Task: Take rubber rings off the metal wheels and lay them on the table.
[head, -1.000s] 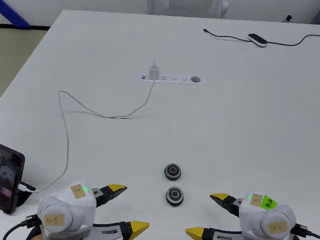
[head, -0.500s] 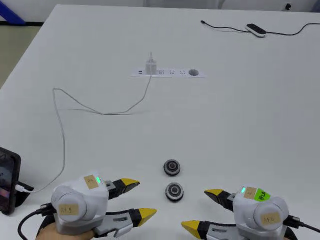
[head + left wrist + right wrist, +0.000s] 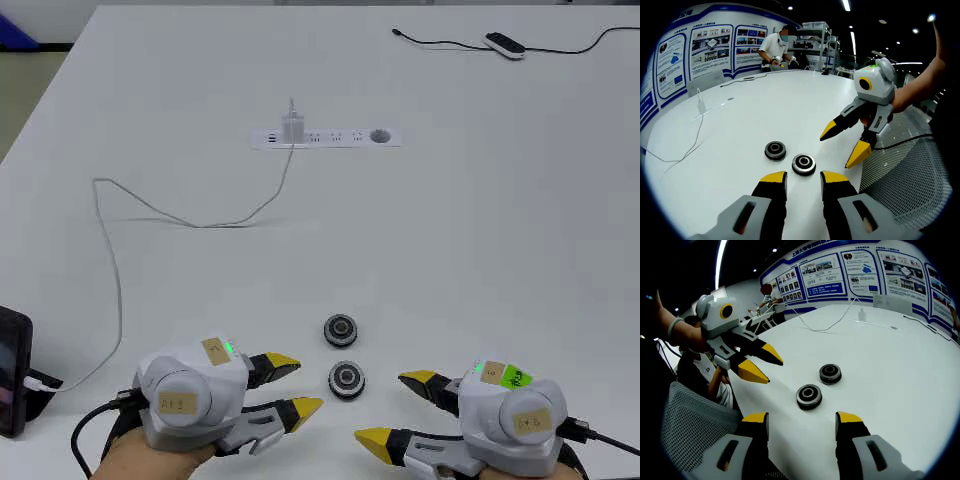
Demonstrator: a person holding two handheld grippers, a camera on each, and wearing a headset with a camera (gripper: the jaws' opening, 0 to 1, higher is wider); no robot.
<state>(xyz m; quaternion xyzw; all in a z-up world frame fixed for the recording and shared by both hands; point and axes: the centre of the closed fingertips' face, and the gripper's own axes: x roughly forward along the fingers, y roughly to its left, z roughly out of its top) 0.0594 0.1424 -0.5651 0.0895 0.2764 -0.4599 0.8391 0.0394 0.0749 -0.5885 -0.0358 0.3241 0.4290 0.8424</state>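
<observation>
On the table [image 3: 480, 220], just ahead of left gripper [image 3: 305, 382] (part open, empty) and right gripper [image 3: 381, 408] (wider open, empty), near wheel [image 3: 347, 379] and far wheel [image 3: 340, 329] both appear to wear rubber rings [image 3: 809, 405]: none removed yet.

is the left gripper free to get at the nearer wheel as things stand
Probably yes. The left gripper is open, and the nearer wheel lies just ahead of its jaws, with only table between. The right gripper hangs apart on the far side.
</observation>
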